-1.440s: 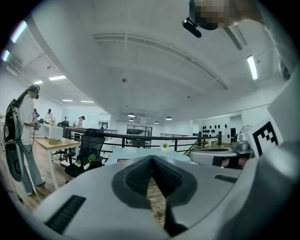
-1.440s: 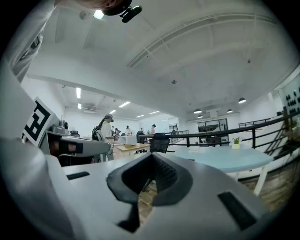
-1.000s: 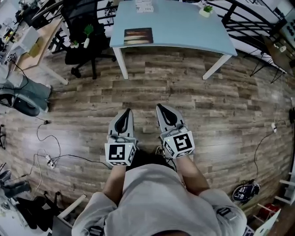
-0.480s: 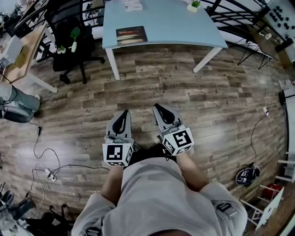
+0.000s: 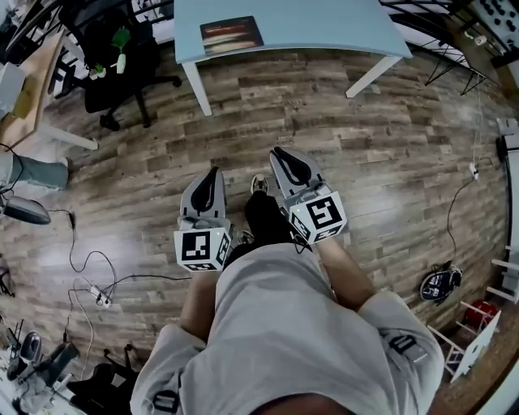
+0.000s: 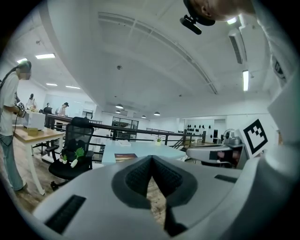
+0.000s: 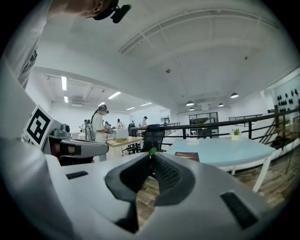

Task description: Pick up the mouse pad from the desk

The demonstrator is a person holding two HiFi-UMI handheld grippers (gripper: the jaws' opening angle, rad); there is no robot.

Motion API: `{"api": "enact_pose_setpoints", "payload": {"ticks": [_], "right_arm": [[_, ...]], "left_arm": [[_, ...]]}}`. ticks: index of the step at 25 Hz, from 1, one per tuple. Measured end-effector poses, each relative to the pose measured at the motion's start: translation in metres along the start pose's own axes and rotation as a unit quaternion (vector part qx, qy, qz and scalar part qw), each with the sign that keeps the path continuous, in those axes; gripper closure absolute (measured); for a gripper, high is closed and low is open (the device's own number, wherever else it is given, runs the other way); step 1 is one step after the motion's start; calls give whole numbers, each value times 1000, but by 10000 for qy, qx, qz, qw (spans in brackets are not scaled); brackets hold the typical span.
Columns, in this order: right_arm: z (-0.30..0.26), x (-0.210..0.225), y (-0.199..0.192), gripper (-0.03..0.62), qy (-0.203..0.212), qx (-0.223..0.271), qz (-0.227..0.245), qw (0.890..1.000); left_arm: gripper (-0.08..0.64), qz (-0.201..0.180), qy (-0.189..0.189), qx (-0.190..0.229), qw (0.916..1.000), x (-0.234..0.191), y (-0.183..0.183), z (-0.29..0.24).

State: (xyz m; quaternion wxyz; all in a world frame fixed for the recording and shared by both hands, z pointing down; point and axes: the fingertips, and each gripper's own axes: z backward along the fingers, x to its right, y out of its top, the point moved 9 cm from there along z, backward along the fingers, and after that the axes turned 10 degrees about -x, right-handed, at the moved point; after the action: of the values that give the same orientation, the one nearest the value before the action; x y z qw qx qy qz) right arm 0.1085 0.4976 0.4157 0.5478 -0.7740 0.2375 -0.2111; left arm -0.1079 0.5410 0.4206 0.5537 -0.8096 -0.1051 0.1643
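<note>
Surface: light blue desk (image 5: 324,24) on white legs, at the far edge of the head view.
Floor: wood planks (image 5: 381,162), grey-brown, between the person and the desk.
Room: open office with a white ceiling and strip lights. A black chair (image 5: 105,44) stands just left of the desk and a wooden table (image 5: 36,85) is at far left. A black railing (image 6: 136,131) runs beyond the desk. Cables (image 5: 97,296) lie on the floor at near left.
Mouse pad (image 5: 231,35): lies flat on the desk by its near-left corner, just inside the near edge. It is well apart from both grippers.
Mouse pad, axis: dark rectangle whose long side runs left to right, roughly along the desk's near edge, with the right end turned slightly farther away. Pale and reddish bands run along its length.
Left gripper (image 5: 214,171): held over the floor, pointing far toward the desk. Its jaws are pressed together with nothing between them.
Right gripper (image 5: 278,152): beside the left one, pointing the same way. Its jaws are together and empty.
Others: a small plant (image 7: 236,132) stands on the desk's far side. People (image 7: 101,129) stand at the table on the left.
</note>
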Motion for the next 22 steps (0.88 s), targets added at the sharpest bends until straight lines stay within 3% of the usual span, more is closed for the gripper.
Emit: {"api": "enact_pose_setpoints", "payload": {"ticks": [8, 22], "right_arm": [[-91, 54, 23, 557, 242, -38, -33, 9997], [-193, 148, 46, 557, 553, -229, -279, 9978]], "left_arm": [[548, -143, 74, -143, 9998, -53, 42, -90], [548, -130, 147, -493, 9986, -86, 83, -216]]}}
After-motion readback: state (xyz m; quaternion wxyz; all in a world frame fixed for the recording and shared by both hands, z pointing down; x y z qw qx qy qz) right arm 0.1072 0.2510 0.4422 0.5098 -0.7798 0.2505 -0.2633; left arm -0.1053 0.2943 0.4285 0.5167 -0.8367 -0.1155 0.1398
